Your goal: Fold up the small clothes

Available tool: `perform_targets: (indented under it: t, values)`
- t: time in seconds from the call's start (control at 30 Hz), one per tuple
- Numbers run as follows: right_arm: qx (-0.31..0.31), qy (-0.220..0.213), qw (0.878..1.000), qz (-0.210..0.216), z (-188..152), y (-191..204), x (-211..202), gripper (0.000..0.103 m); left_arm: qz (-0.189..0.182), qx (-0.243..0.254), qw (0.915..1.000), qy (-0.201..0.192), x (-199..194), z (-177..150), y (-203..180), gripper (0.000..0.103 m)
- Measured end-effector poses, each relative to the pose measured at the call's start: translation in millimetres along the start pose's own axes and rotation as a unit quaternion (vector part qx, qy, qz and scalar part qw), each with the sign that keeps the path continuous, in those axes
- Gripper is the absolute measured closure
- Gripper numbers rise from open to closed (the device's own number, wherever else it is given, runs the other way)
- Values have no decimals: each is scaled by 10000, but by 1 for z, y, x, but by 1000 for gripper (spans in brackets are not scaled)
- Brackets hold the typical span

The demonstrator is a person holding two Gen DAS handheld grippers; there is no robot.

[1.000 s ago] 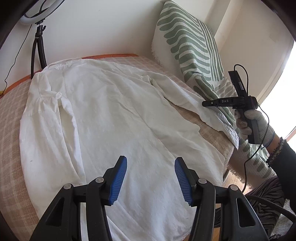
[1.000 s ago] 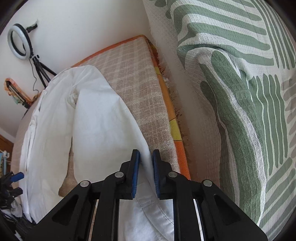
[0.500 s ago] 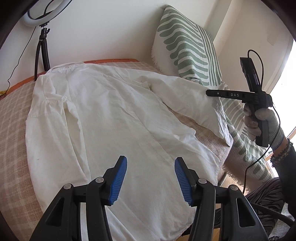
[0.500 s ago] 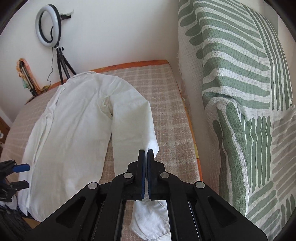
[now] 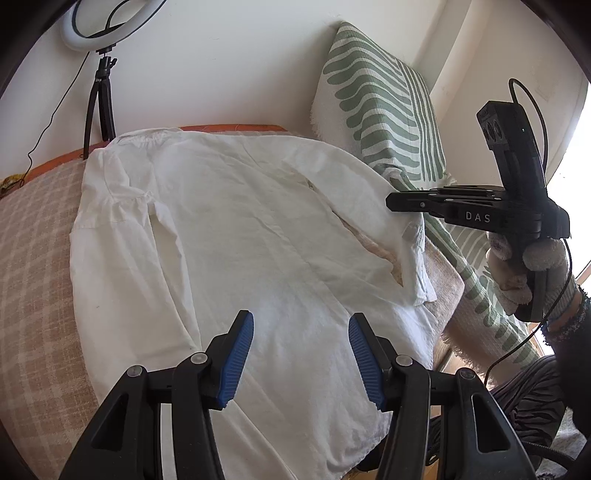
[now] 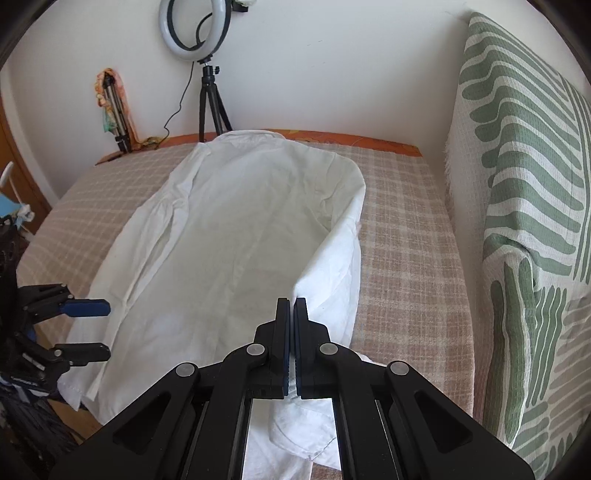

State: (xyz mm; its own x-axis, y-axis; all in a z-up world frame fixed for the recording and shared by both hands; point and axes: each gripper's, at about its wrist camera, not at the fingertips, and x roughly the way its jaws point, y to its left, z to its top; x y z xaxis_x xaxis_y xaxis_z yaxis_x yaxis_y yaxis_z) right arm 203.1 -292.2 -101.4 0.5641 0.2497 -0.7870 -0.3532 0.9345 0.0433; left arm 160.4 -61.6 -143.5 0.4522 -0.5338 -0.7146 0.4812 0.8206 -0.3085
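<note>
A white long-sleeved shirt (image 5: 236, 236) lies spread on a checked bed cover, collar toward the far wall; it also shows in the right wrist view (image 6: 236, 236). My right gripper (image 6: 294, 306) is shut on the shirt's right sleeve (image 6: 332, 280) and holds it raised beside the body, the cuff hanging below the jaws. In the left wrist view the right gripper (image 5: 391, 202) sits at the sleeve end. My left gripper (image 5: 301, 328) is open and empty above the shirt's hem; it shows at the left edge of the right wrist view (image 6: 92, 328).
A checked bed cover (image 6: 406, 236) lies under the shirt. A green-and-white patterned cushion (image 6: 524, 192) stands along the right side. A ring light on a tripod (image 6: 199, 33) stands at the far wall. The bed edge is near the hem.
My right gripper closed on the sleeve and lifted it up and inward toward the shirt body. My left gripper stayed open over the hem.
</note>
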Motion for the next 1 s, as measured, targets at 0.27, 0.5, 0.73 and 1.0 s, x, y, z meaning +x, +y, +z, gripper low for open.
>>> perform_targets:
  t: [0.27, 0.5, 0.73, 1.0]
  values:
    - [-625, 503, 9912, 1054, -18, 54, 16, 92, 36, -139, 9999, -11, -3, -1, 11, 47]
    - [487, 75, 9980, 404, -32, -22, -5, 52, 4, -113, 9999, 16, -1, -2, 7, 47]
    - [1532, 606, 9861, 234, -62, -87, 29, 52, 13, -91, 9999, 49, 7, 0, 2, 47]
    - [1111, 772, 9904, 275, -71, -71, 49, 100, 43, -125, 9999, 81, 12, -1, 2, 47]
